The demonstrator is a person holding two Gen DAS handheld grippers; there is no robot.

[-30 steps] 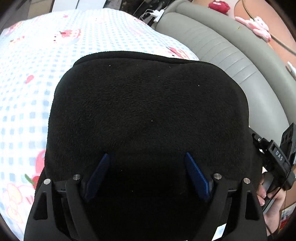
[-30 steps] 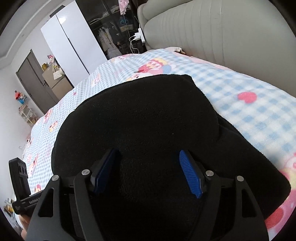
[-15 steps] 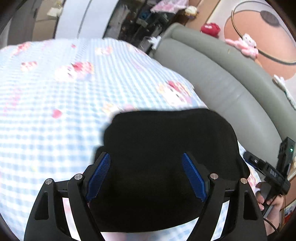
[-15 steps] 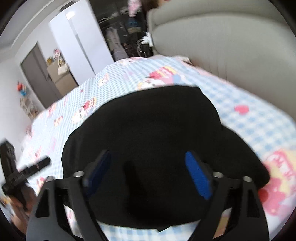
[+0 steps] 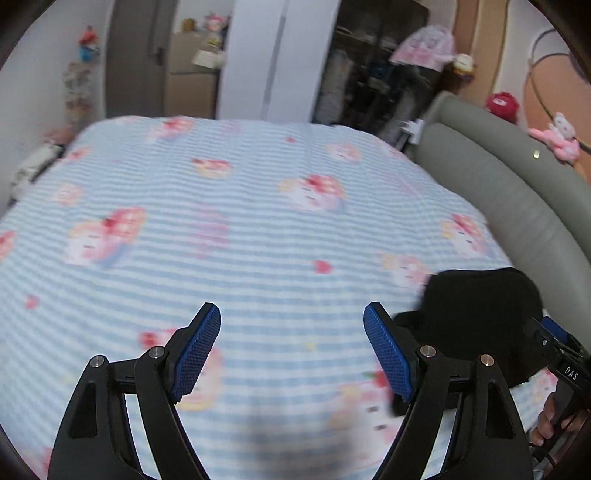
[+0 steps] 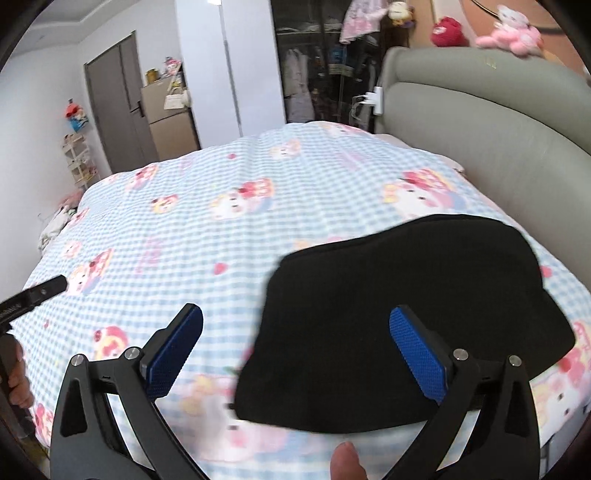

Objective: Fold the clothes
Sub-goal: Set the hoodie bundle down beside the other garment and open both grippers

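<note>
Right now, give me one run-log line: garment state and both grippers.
garment: black fleece garment folded, lying on checked bedsheet near grey headboard | left gripper: open, empty | right gripper: open, empty

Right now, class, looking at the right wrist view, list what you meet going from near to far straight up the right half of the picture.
Open right gripper → folded black fleece garment → blue checked cartoon-print bedsheet → grey padded headboard → pink plush toy on top of it.
</note>
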